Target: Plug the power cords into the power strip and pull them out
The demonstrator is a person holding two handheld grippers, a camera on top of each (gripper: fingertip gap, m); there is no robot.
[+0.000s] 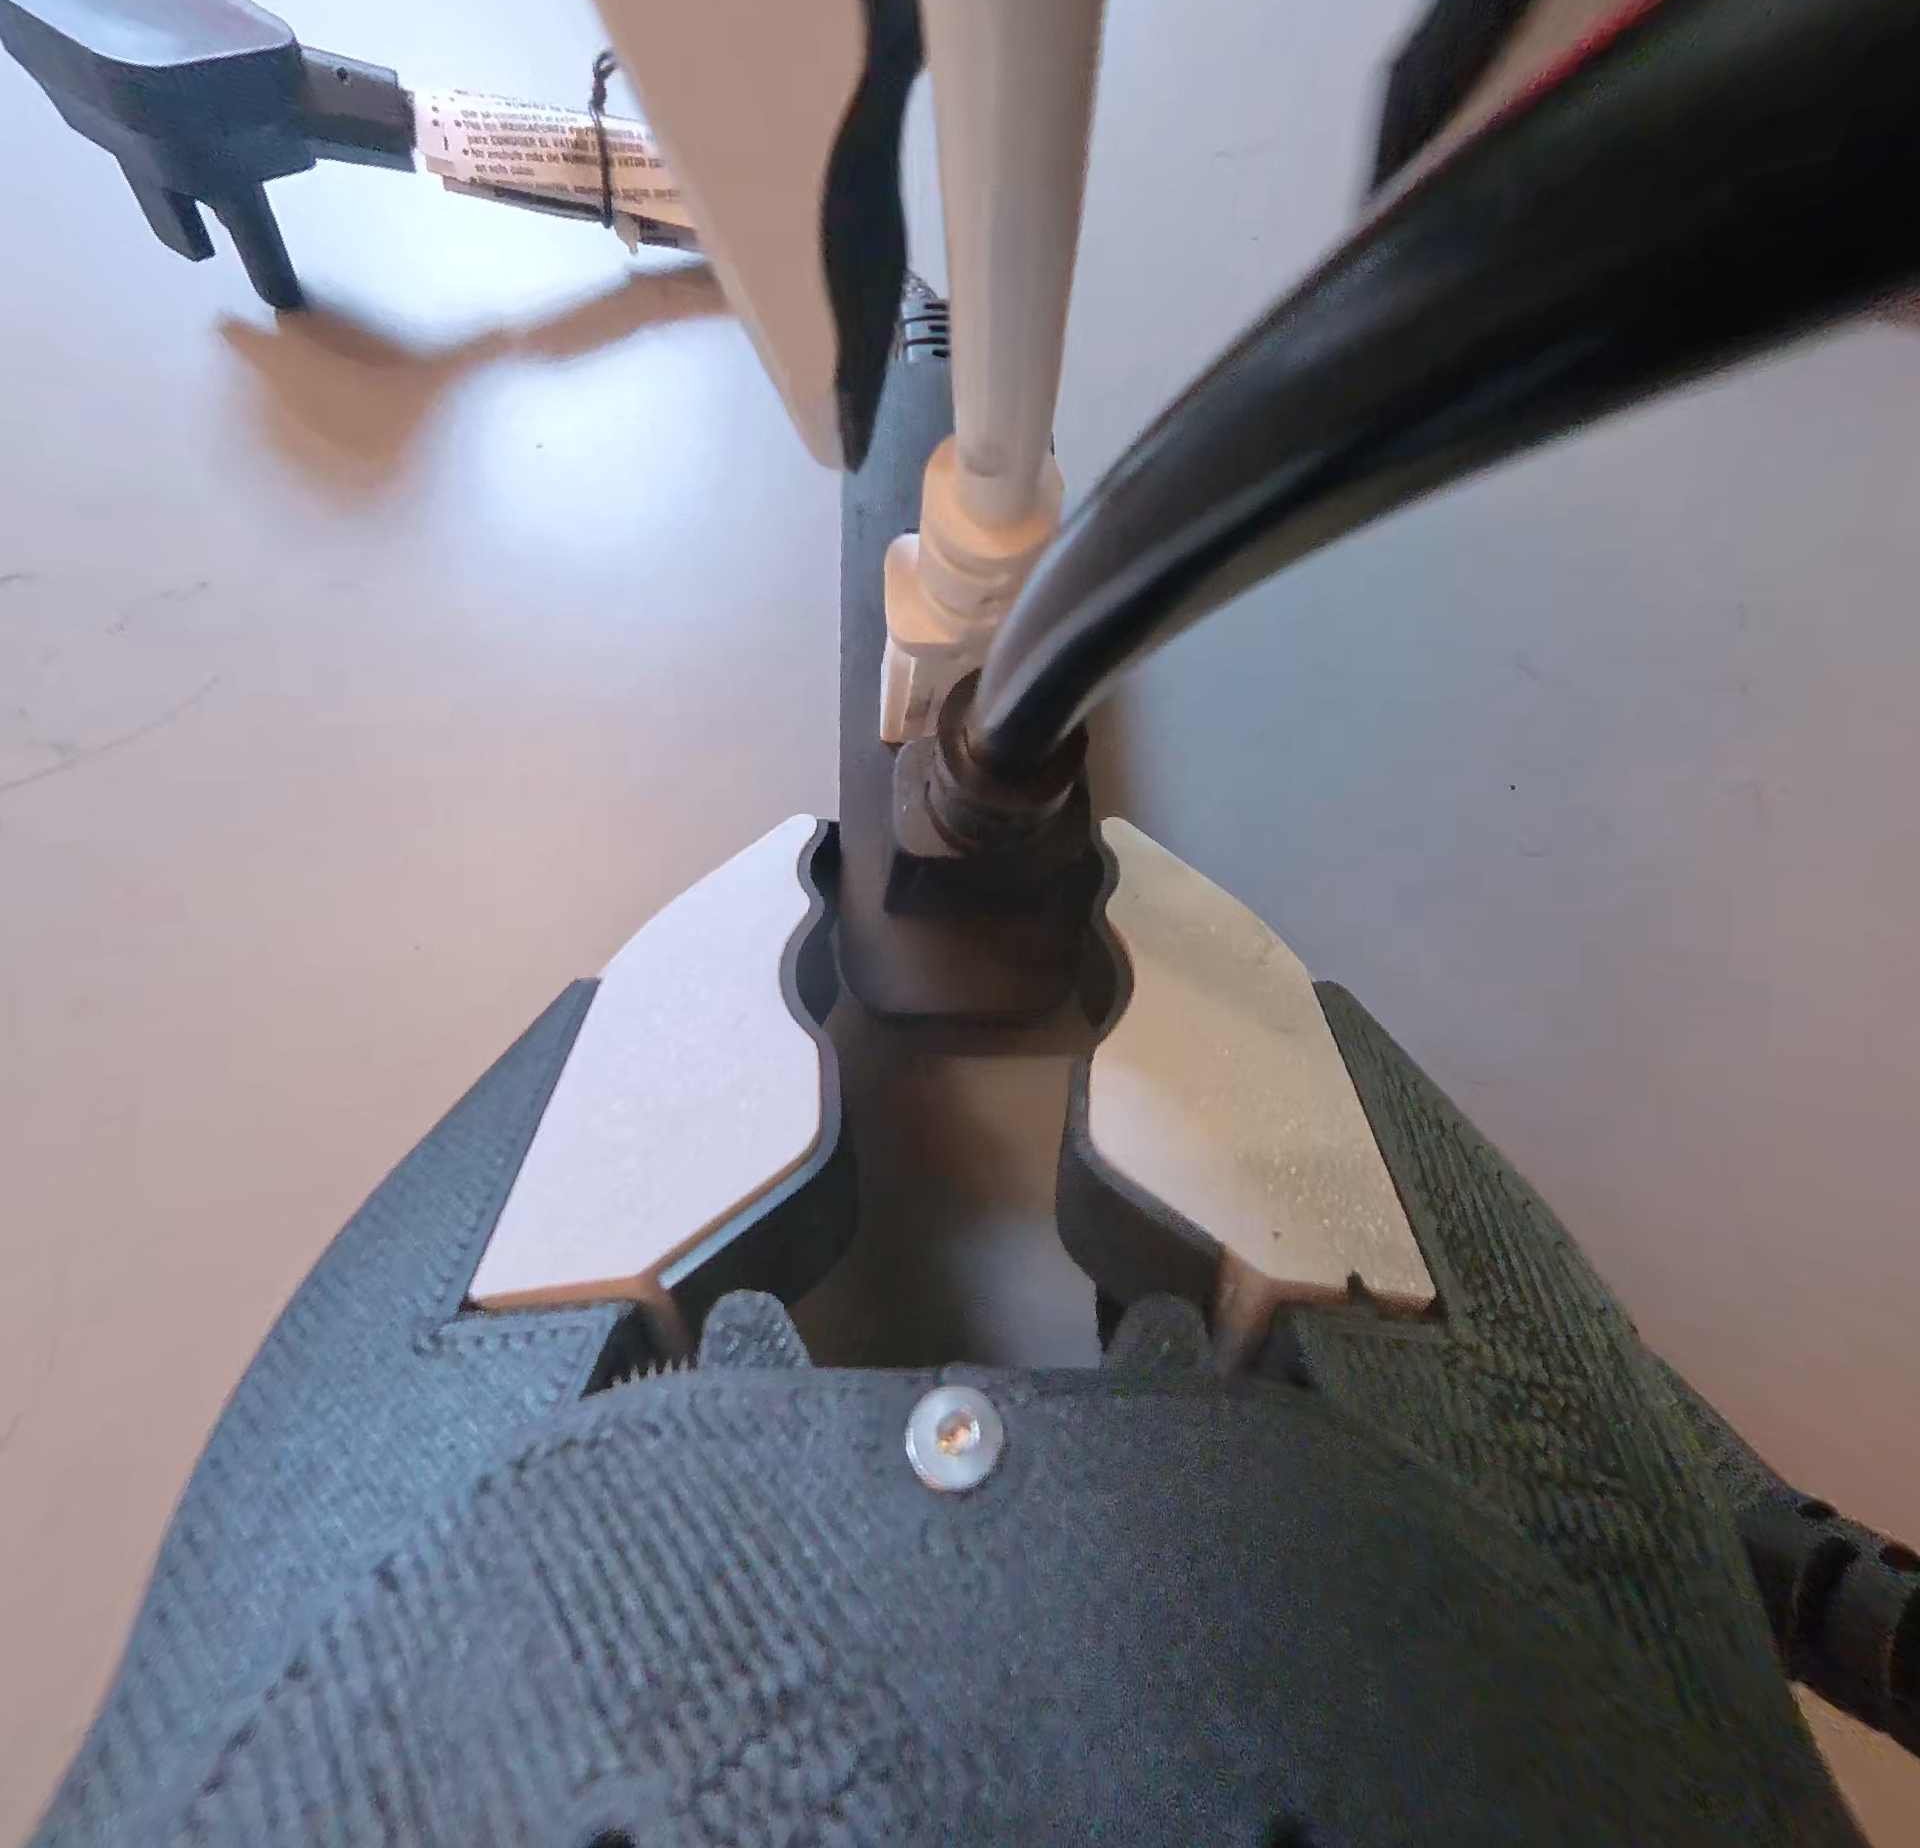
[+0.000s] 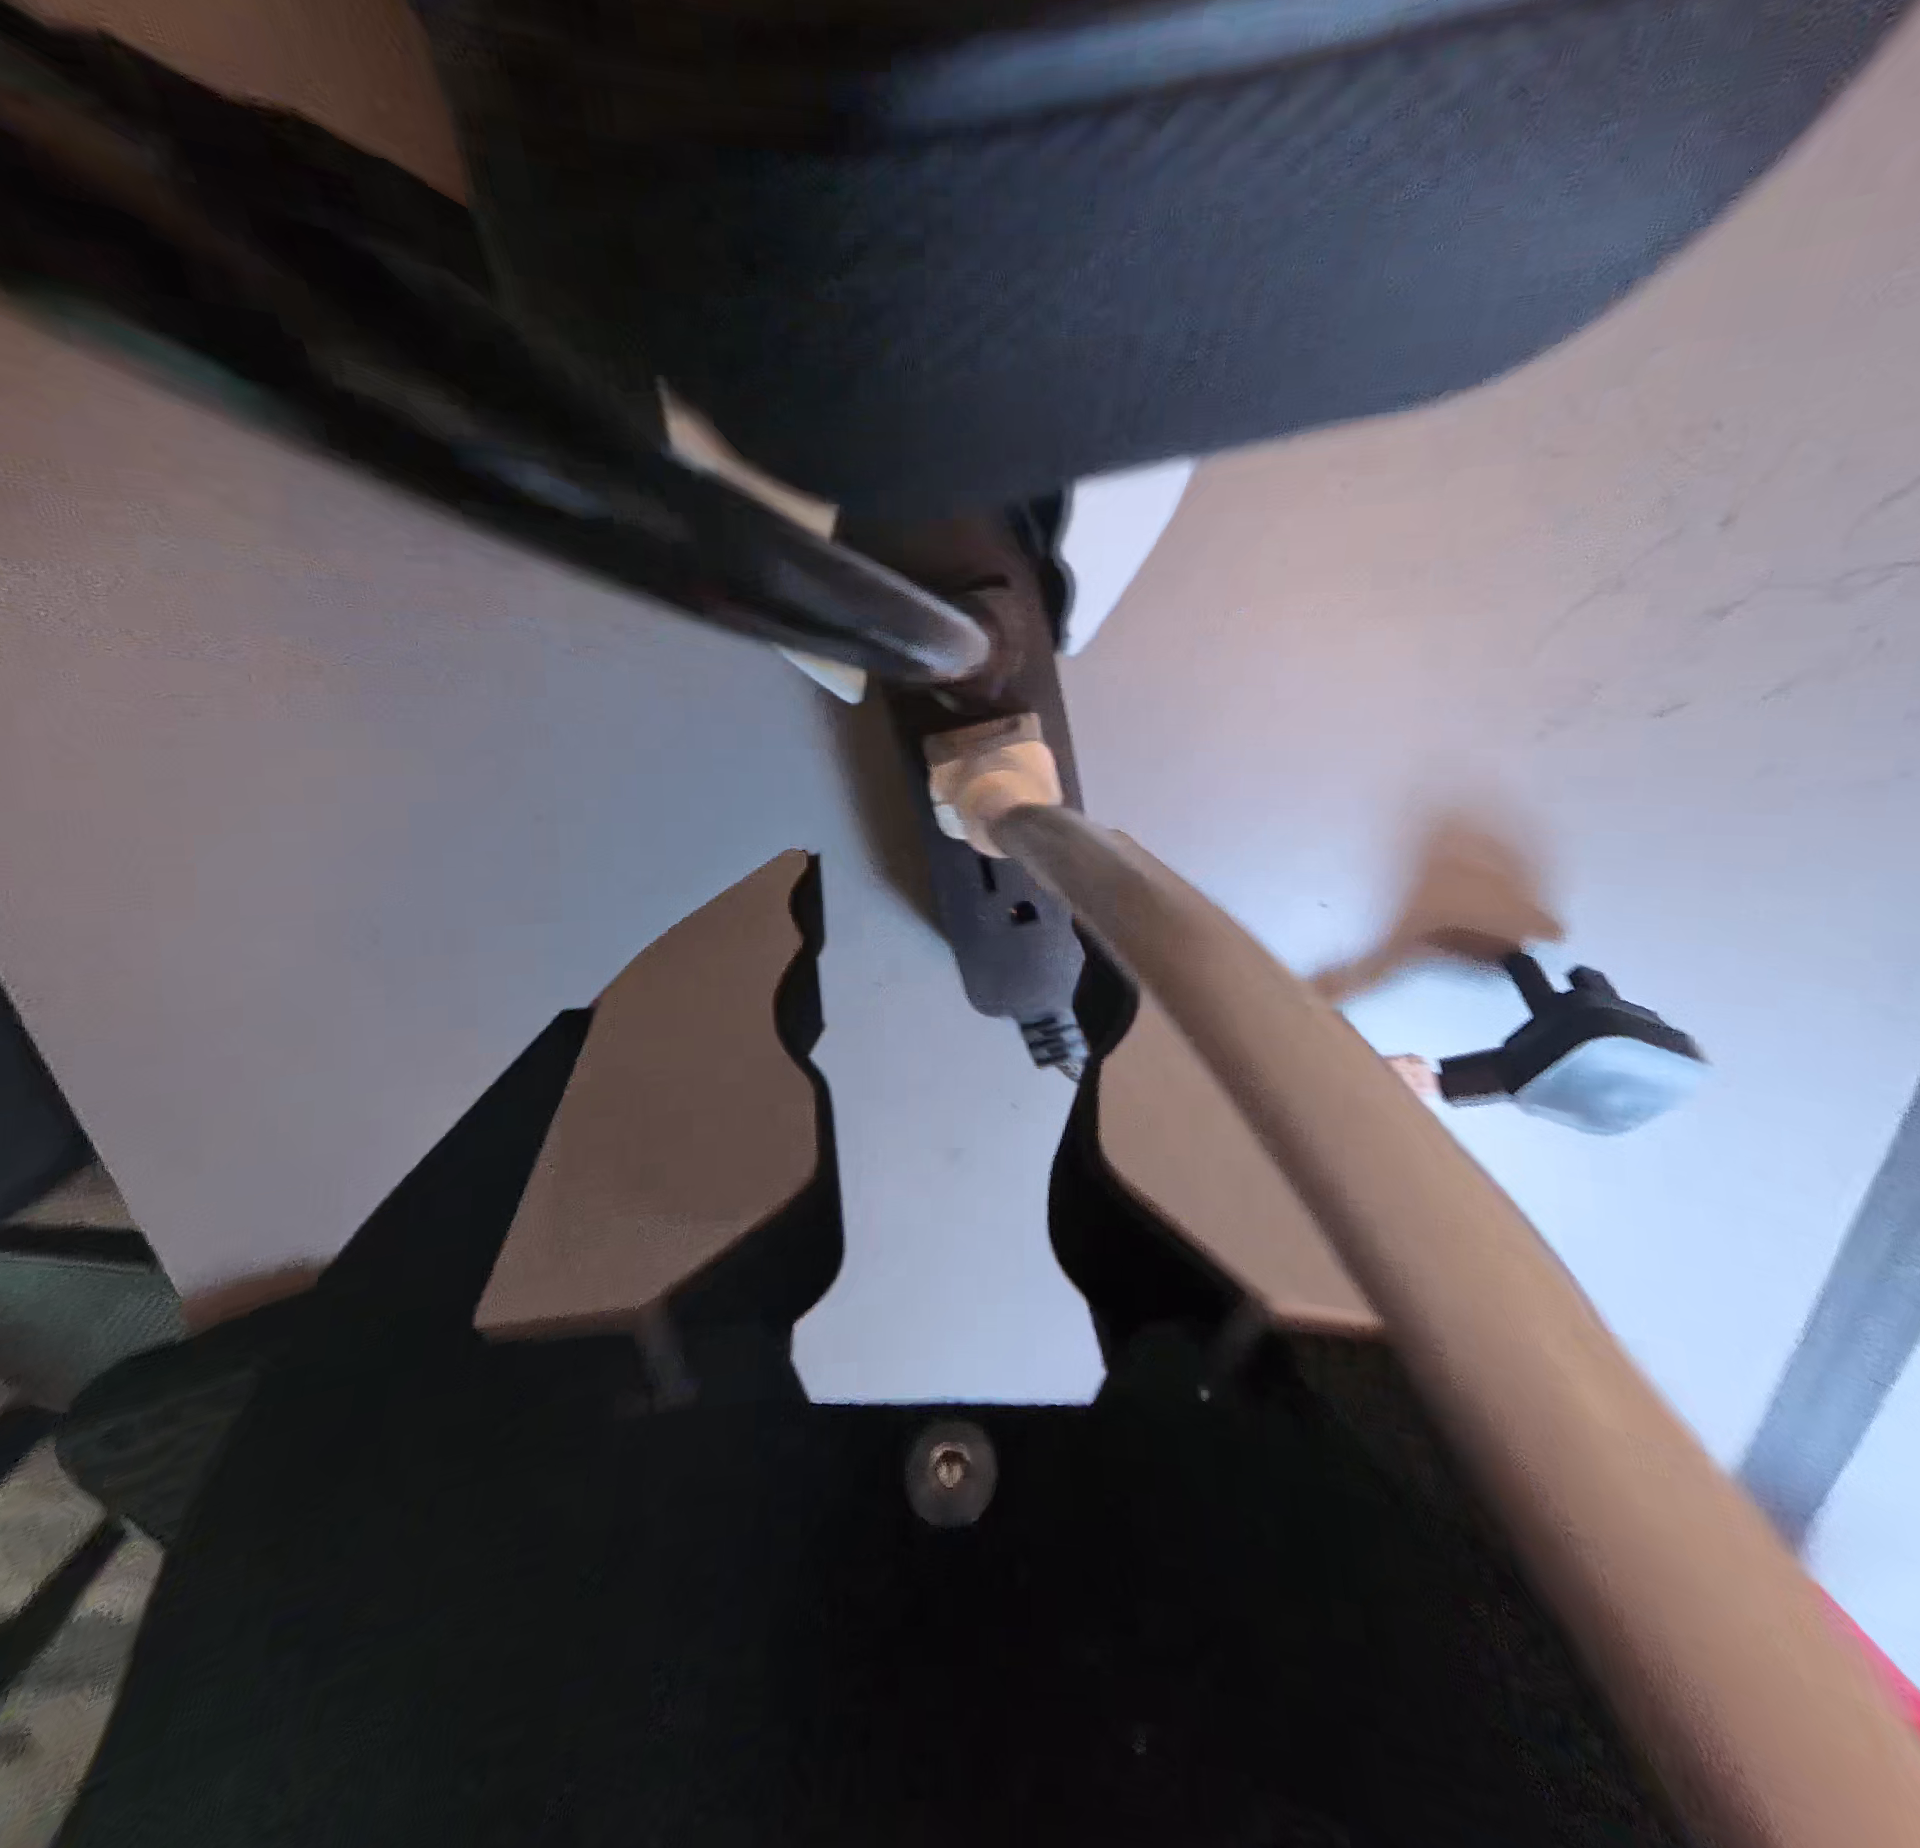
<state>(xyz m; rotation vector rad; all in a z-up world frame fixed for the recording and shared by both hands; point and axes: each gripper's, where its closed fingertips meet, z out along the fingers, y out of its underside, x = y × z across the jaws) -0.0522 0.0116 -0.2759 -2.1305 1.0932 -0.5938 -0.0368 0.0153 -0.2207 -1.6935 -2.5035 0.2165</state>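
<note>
Your left wrist camera is looking steeply down along its fingers, very close over one end of the power strip [image 1: 883,655]. Your right wrist camera is facing down from the opposite end. Both views are sharing the strip [image 2: 997,925] and the table [image 1: 364,707].

A pale, smooth tabletop [image 1: 364,759] fills nearly all of both views, lit warm and pinkish on one side and cooler grey-white on the other — soft shadows fall across it. Faint scuffs and hairline marks [image 1: 94,718] show on its surface. Past the tabletop's edge in the right wrist view, at the lower left, lies a mottled grey-green patch [image 2: 62,1549] — perhaps carpeted floor, though blur makes it hard to tell. Near the right edge a grey band [image 2: 1829,1310] crosses the tabletop.
</note>
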